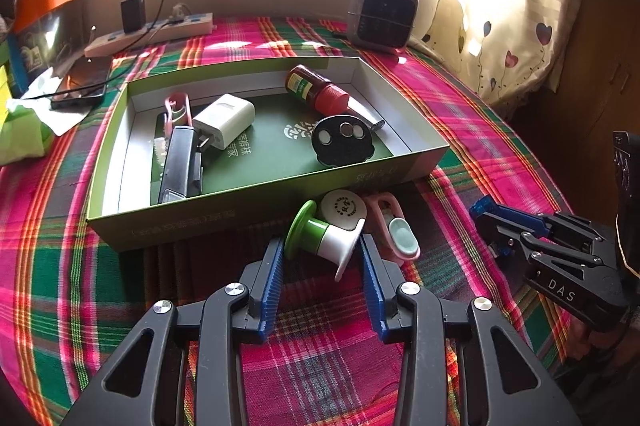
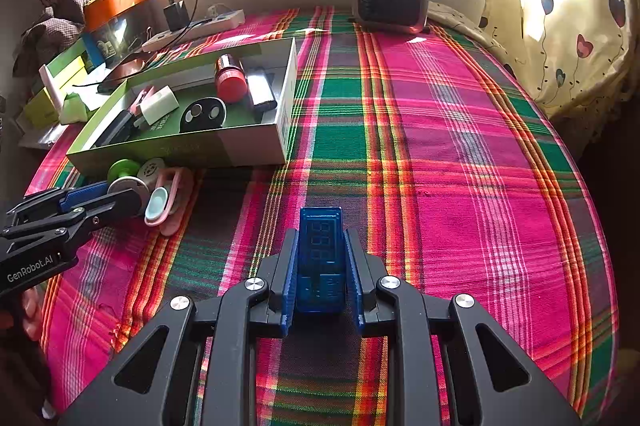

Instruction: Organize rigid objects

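a: from the left wrist, the green box (image 1: pixel 256 222) is already holding a red bottle (image 1: pixel 316 88), a white charger (image 1: pixel 224 120), a black disc (image 1: pixel 342 140) and a dark stapler-like piece (image 1: pixel 180 162). the left gripper (image 1: pixel 322 250) is closing around the green-and-white spool (image 1: pixel 324 236) just outside the box; contact looks likely, though i can't confirm it.

b: from the right wrist, the right gripper (image 2: pixel 320 266) is clamping a blue translucent gadget (image 2: pixel 321 258) over the plaid cloth (image 2: pixel 440 146). a pink clip (image 2: pixel 168 202) is lying outside too, so about three pieces are remaining.
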Demonstrator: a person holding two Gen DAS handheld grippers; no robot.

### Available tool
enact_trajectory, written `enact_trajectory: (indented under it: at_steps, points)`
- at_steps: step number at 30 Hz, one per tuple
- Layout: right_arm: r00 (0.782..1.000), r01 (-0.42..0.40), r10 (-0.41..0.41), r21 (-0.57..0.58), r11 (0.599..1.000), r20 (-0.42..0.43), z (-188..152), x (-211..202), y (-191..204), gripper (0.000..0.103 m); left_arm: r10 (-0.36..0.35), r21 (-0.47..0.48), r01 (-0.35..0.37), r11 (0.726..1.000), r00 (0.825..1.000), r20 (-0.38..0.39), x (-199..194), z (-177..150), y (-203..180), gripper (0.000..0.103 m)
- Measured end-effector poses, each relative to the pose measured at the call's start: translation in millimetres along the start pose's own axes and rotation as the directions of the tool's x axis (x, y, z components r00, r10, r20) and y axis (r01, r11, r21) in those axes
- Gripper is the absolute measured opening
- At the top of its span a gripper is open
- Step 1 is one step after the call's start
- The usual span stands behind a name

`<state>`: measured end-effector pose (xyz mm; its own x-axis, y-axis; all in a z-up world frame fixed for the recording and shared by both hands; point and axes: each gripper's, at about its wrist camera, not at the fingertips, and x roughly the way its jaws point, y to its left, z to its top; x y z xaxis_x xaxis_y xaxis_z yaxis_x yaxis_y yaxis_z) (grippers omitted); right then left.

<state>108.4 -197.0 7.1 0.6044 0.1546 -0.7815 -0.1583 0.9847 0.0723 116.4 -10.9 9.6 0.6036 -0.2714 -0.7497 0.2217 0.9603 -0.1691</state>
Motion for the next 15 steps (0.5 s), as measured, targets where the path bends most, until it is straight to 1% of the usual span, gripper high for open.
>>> enact_trajectory:
  at_steps: [15]
  points:
    - [1.0,-0.005,0.005,-0.002,1.0,0.0,-0.9,-0.1,0.4,0.023,0.022,-0.011,-0.021,1.0,0.999,0.024,-12.2,-4.9,2.3,0.035]
